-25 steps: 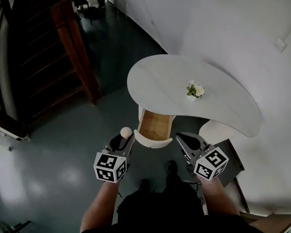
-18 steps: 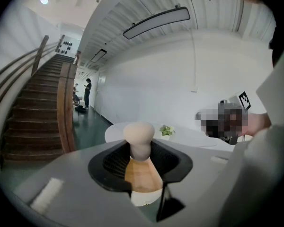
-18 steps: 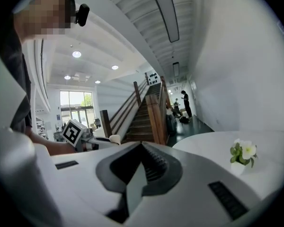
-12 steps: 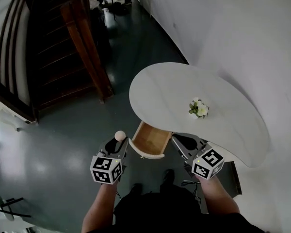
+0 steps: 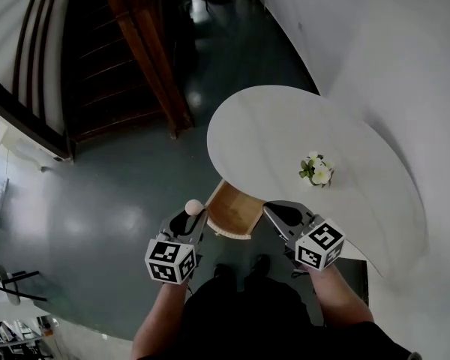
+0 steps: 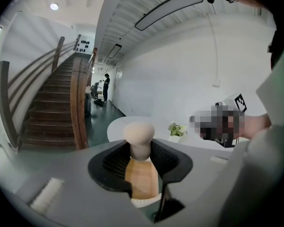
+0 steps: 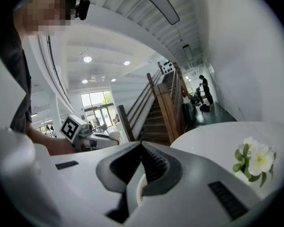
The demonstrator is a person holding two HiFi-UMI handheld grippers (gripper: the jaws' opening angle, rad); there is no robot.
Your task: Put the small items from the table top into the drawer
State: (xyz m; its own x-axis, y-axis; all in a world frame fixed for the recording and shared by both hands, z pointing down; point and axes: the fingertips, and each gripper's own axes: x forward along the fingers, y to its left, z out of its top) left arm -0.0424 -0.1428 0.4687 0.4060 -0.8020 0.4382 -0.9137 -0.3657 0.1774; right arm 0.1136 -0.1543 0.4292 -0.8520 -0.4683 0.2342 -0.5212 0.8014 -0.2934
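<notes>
A beige mushroom-shaped piece (image 5: 193,206) is pinched by its stem in my left gripper (image 5: 189,214), its round cap (image 6: 138,132) sticking up above the black pads. It hangs just left of the open wooden drawer (image 5: 233,207) under the white oval table (image 5: 277,130). The drawer's bare wooden bottom (image 6: 141,178) shows between the left jaws. My right gripper (image 5: 274,211) hovers at the drawer's right corner, below the table edge, with its pads (image 7: 151,161) together at the tip and nothing in them. A small white flower pot (image 5: 318,171) stands on the table top.
A dark wooden staircase (image 5: 135,43) rises at the upper left, its post close to the table's far end. Dark green floor (image 5: 112,201) spreads to the left. A white wall (image 5: 390,58) runs behind the table. My shoes (image 5: 259,263) stand below the drawer.
Both grippers have drifted a little lower and sideways in front of the drawer as the view swung. The left still holds the beige piece. The drawer stays open.
</notes>
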